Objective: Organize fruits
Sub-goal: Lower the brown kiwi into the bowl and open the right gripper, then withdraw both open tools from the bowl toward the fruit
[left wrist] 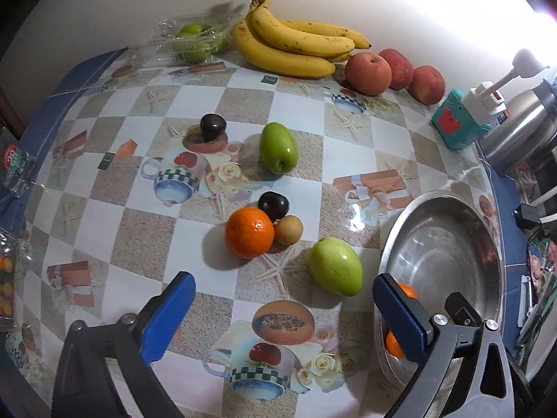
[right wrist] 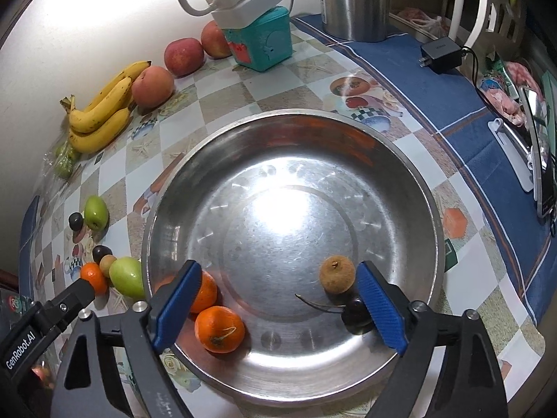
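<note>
Fruits are spread over a table covered with a checkered printed plastic cloth, and some are already laid in a round stainless steel bowl at the right side. Inside the bowl two small orange tangerines, one brown rough longan-like fruit and a dark cherry with a long stem are seen. On the cloth beside the bowl a loose orange tangerine, two dark plums, a small brown fruit and two green oblong fruits are left. A bunch of yellow bananas and three red apples are placed along the white wall. The left gripper is held over the cloth with its blue pads wide apart and nothing between them. The right gripper is held over the bowl, its fingers also spread and gripping nothing.
</note>
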### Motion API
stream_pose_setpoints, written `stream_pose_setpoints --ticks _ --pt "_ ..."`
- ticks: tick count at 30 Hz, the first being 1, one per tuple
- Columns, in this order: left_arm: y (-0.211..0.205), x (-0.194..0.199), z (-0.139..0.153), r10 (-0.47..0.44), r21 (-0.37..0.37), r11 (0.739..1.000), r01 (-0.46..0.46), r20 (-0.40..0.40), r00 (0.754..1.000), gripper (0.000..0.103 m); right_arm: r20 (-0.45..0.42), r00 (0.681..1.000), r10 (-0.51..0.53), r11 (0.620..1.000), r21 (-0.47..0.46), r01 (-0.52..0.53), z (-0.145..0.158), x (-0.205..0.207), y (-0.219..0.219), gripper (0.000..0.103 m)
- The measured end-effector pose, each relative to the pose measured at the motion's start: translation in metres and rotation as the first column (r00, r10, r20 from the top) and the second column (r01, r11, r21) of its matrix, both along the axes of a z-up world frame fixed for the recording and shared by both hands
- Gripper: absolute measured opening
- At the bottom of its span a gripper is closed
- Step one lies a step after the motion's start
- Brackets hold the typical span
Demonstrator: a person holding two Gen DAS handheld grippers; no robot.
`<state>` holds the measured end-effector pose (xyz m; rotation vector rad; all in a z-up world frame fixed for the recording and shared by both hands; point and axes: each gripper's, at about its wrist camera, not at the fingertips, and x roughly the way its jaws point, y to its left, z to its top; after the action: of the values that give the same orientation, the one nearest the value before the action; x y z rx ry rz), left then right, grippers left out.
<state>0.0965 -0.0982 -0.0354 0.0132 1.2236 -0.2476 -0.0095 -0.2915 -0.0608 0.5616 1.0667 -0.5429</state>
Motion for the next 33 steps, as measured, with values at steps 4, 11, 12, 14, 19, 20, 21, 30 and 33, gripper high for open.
stream_pose_setpoints --ticks 4,11,12,14,19,20,21,30,33 --pt "0.002 0.001 0.0 0.008 0.014 1.0 -0.009 0.015 1.0 0.103 0.01 1.0 0.005 1.0 0.003 -0.006 0.0 0.001 0.001 0.091" --pt "0.009 0.003 0.004 0.028 0.023 0.999 -0.029 0.042 0.999 0.103 0.025 1.0 0.019 1.0 0.002 -0.019 0.001 0.004 0.003 0.103" --pt "0.01 0.004 0.004 0.029 0.023 0.999 -0.03 0.045 0.999 0.103 0.026 0.999 0.019 1.0 0.002 -0.019 0.002 0.004 0.003 0.103" --pt "0.011 0.005 0.006 0.03 0.024 0.999 -0.031 0.052 0.998 0.103 0.029 0.999 0.019 1.0 0.007 -0.019 0.001 0.004 0.002 0.103" --pt "0.016 0.008 0.009 0.037 0.03 0.999 -0.039 0.066 0.997 0.103 0.034 0.999 0.023 1.0 0.004 -0.023 0.002 0.004 0.003 0.103" --pt "0.018 0.009 0.01 0.037 0.033 0.999 -0.04 0.071 0.997 0.103 0.036 0.999 0.024 1.0 0.006 -0.024 0.003 0.005 0.004 0.103" --pt "0.019 0.009 0.011 0.041 0.036 0.998 -0.044 0.072 0.997 0.103 0.038 0.999 0.025 1.0 0.009 -0.026 0.003 0.005 0.004 0.103" --pt "0.049 0.022 0.013 0.08 0.062 0.994 -0.086 0.092 0.993 0.103 0.041 0.998 0.05 0.999 0.018 -0.051 0.003 0.011 0.014 0.103" --pt "0.063 0.027 0.011 0.109 0.071 0.991 -0.116 0.091 0.99 0.103 0.048 0.997 0.063 0.997 0.037 -0.065 0.003 0.014 0.019 0.103"
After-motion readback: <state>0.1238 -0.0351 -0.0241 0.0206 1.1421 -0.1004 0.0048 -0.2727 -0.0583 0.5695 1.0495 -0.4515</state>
